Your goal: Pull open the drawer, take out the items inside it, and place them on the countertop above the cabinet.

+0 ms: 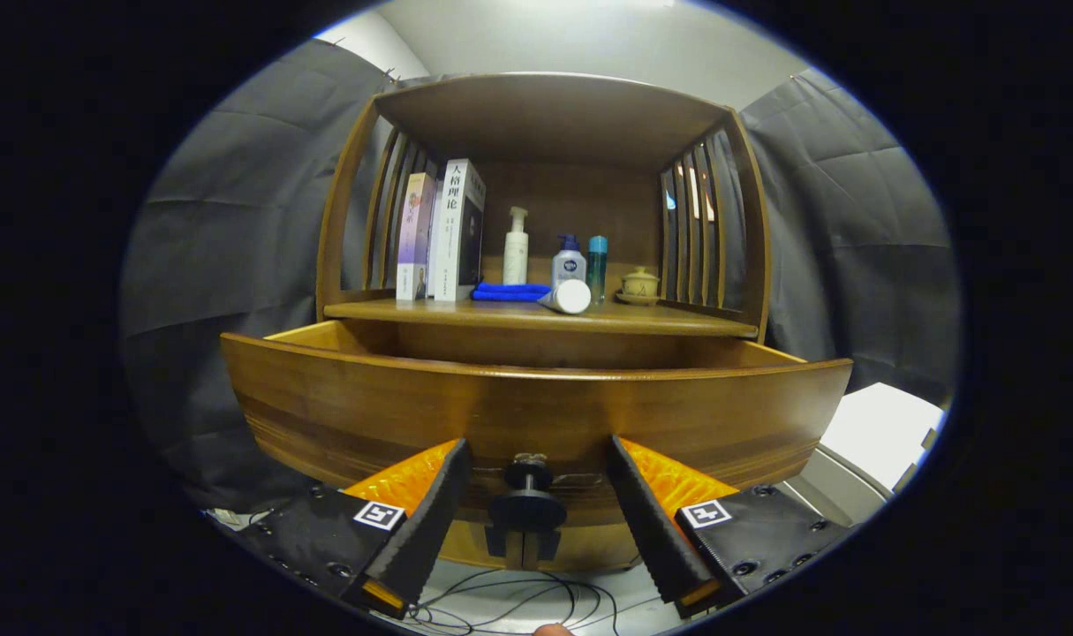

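The drawer (536,415) is seen pulled out from the wooden cabinet (549,115), its curved front panel lying just ahead of the claw (536,468). The claw is held released, with its two fingers (426,521) spread apart; nothing is pressed by either of them. The drawer's dark knob (527,499) is found between the fingers, clear of both. What lies inside the drawer is hidden by the front panel.

Beyond the drawer, the countertop (536,316) is seen under the cabinet's arched hood. On it, two books (439,231) are stood upright at the left, a blue cloth (510,291) is laid flat beside them, and a white pump bottle (516,247) is stood behind the cloth. A white tube (568,297) is laid on its side near the front edge, with a small blue-capped pump bottle (569,261) and a teal bottle (597,265) just behind it. A small lidded cup (639,284) is set at the right. Loose cables (518,596) are seen on the floor below the fingers.
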`<state>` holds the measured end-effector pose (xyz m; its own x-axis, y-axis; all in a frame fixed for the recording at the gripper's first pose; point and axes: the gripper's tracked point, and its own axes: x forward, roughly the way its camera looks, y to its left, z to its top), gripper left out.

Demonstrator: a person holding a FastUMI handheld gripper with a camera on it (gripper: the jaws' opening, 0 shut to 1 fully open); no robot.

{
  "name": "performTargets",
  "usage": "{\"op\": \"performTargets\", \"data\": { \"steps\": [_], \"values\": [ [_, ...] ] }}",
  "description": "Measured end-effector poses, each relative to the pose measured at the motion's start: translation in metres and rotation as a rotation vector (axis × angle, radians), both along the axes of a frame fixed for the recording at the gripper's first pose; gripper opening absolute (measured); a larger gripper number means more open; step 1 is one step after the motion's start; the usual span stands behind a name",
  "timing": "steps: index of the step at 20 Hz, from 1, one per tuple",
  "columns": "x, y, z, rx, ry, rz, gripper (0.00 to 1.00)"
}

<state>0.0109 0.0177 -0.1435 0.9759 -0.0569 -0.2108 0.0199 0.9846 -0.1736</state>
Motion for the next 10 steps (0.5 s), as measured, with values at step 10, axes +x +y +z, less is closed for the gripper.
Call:
{"op": "performTargets", "data": {
  "steps": [10],
  "values": [
    [0.053,0.0,0.0,-0.01,-0.008,-0.023,0.98]
  ]
}}
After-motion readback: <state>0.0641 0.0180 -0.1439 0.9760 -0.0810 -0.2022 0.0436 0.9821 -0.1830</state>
